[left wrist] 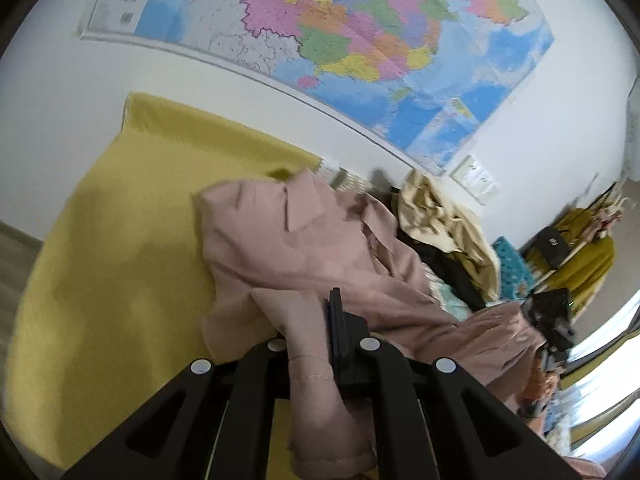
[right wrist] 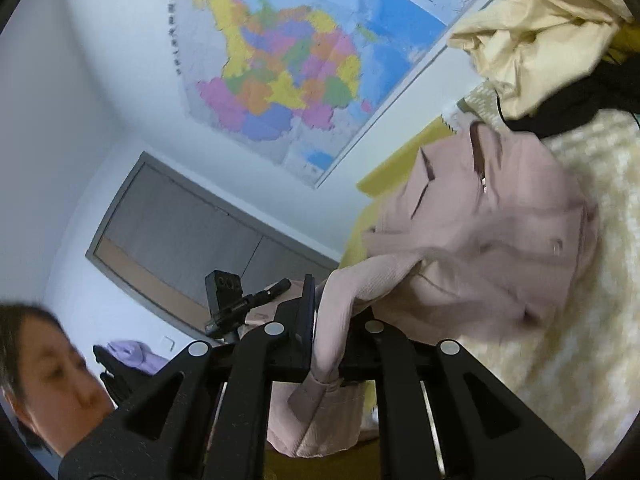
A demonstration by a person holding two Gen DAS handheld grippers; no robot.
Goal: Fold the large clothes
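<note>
Both grippers, left [left wrist: 316, 320] and right [right wrist: 332, 308], raised, pinch pink coat [left wrist: 288, 248] (sleeves).

Left claw [left wrist: 316, 320] clamped shut, right claw [right wrist: 332, 312] clamped shut, both on cloth

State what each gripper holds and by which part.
Both are shut on the pink coat: the left gripper and the right gripper each pinch a sleeve near its cuff.
</note>
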